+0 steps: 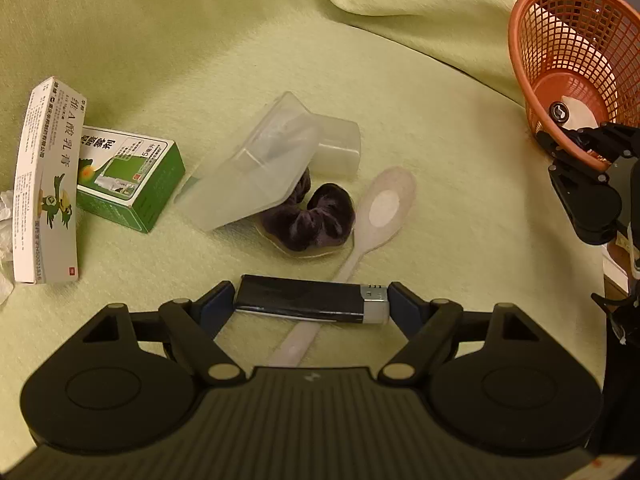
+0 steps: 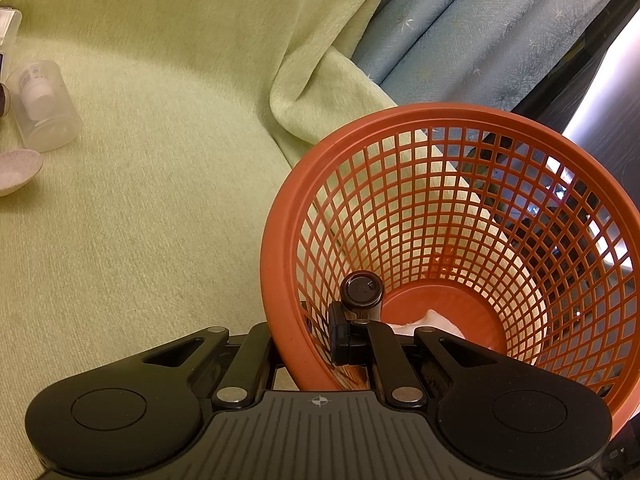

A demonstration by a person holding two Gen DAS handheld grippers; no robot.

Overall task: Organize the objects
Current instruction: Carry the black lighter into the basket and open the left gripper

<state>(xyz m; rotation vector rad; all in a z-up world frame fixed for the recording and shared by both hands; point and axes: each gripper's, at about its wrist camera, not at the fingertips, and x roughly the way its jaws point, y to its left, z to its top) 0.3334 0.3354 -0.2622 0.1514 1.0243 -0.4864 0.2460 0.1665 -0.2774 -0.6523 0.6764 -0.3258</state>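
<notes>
The white carton (image 1: 46, 184) reads "维A酸乳膏"; the green box (image 1: 128, 178) shows "5" beside small unreadable print.

Green blanket (image 1: 400, 92): 2 boxes (image 1: 132, 178), lighter (image 1: 304, 302), spoon (image 1: 384, 204), basket (image 2: 280, 248).

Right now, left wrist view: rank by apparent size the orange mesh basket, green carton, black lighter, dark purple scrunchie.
1. Orange mesh basket, though partly cut off at the frame edge.
2. Green carton.
3. Black lighter and dark purple scrunchie: too alike, and the lighter sits nearer the camera.

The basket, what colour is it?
Orange, with a grid of holes. The basket shows best in the right wrist view.
</notes>
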